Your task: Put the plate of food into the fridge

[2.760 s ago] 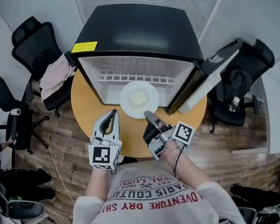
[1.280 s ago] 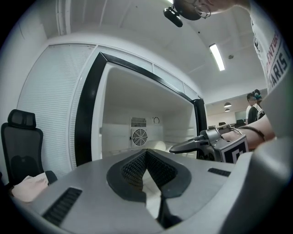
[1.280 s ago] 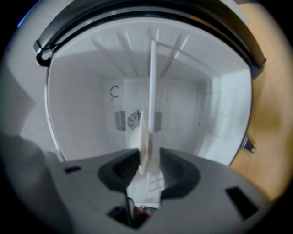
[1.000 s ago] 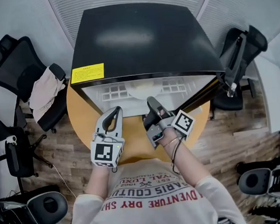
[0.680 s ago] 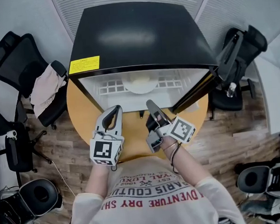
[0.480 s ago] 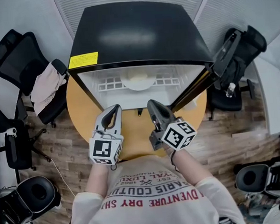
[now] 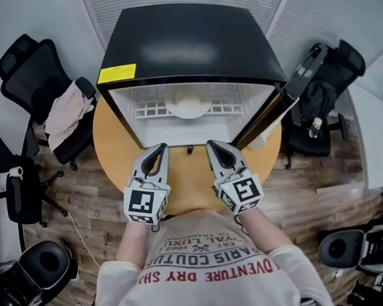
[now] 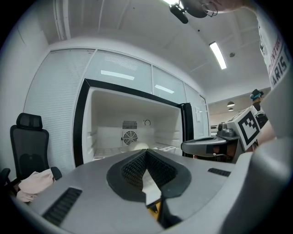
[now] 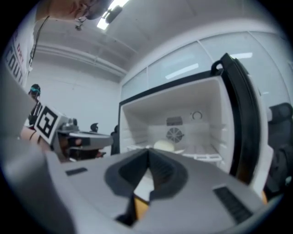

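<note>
Both left tongs (image 7: 159, 147) and right tongs (image 7: 214, 144) closed and empty, plate of food (image 7: 188, 107) well ahead inside fridge (image 7: 190, 44).

Round wooden surface (image 7: 188, 182), frame centre: fridge (image 7: 191, 48) stands on it, door (image 7: 300, 76) open at right. Fridge shelf (image 7: 150, 110) carries plate (image 7: 188, 107).
</note>
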`<state>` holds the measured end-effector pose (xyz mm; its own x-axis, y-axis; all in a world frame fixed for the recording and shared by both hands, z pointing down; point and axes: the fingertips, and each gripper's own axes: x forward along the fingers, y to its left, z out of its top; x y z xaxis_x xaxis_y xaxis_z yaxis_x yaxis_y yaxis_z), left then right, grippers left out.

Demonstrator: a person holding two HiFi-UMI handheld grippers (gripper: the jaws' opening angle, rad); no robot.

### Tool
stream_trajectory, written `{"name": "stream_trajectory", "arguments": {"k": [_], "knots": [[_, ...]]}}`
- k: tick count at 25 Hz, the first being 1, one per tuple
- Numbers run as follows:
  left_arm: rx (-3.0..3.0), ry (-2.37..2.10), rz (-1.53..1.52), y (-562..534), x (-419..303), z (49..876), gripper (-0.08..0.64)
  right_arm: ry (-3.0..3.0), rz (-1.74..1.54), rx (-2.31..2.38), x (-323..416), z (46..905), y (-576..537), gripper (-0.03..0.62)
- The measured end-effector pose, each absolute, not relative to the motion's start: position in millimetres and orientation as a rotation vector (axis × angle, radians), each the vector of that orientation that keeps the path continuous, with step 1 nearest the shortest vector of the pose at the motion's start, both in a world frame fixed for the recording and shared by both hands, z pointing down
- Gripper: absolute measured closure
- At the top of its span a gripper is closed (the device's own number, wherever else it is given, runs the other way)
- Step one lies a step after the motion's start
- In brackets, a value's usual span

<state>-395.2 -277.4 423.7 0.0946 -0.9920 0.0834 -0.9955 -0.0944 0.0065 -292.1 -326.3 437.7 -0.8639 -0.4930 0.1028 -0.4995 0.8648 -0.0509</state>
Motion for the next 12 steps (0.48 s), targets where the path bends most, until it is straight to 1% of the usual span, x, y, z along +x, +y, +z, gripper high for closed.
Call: {"name": "stream_trajectory", "arguments": {"k": [12], "knots": [[2.287,-2.082,0.09,-276.9,-385.9,417.2,0.53,-2.952,0.102,0.756,-285.2,434.5,-321.0,0.565]]}}
